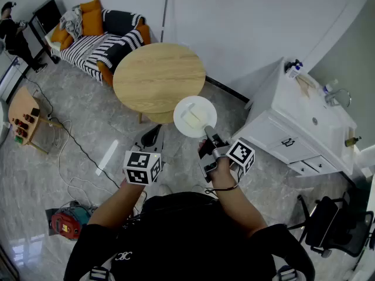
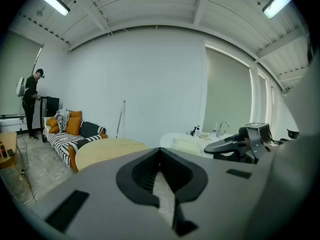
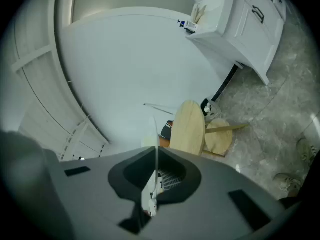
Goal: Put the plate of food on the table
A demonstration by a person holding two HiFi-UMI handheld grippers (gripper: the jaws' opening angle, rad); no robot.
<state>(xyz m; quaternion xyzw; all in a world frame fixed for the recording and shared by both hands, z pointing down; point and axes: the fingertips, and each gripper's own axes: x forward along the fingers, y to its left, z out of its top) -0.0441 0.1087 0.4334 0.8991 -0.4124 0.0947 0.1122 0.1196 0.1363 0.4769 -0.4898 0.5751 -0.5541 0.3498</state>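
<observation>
As jaws clamp it, plate (image 1: 203, 105) holds food (image 1: 191, 117).

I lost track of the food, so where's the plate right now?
In the head view the plate is mid-frame, gripped at its rim by the right gripper, at the near edge of the round table.

We note a white plate (image 1: 186, 103) by the pale wooden table (image 1: 159, 76); beyond the table, a black-and-white striped sofa (image 1: 96, 45) with orange cushions (image 1: 92, 21); beneath it, grey marbled floor (image 1: 35, 180).
</observation>
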